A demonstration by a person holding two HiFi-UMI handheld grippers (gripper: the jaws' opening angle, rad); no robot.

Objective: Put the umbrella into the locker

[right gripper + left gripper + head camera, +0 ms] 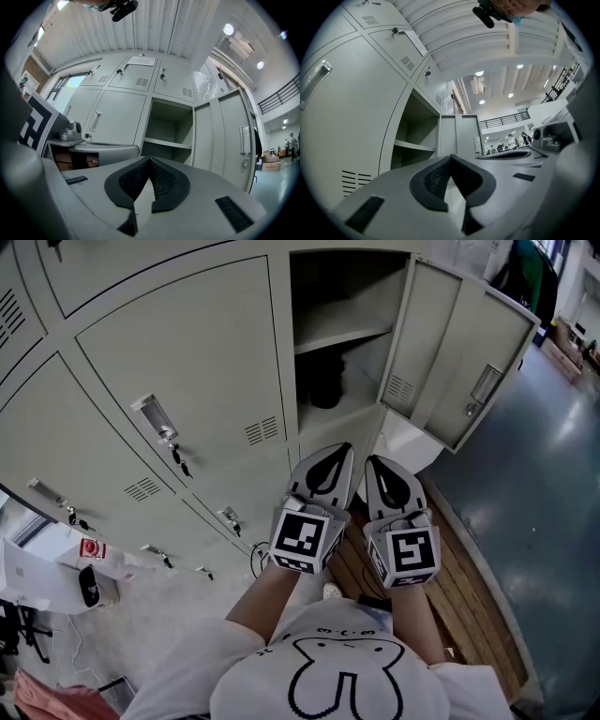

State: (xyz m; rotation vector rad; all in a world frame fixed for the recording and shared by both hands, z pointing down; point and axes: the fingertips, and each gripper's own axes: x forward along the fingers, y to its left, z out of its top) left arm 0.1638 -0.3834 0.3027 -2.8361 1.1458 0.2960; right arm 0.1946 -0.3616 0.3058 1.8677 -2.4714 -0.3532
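Dark bundle [324, 382], likely the umbrella, lies in open grey metal locker [349, 332]. Left gripper [337, 456] and right gripper [376, 467] are clenched and empty. Task looks done.

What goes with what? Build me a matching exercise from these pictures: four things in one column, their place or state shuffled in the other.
Things:
1. locker door
2. left gripper
3. dark object
4. wooden pallet

Place or state:
a. lying on the floor by the lockers
b. jaws shut, nothing between them
c. swung open
d. inside the open locker, under its shelf

Pairs: 1-c, 2-b, 3-d, 4-a
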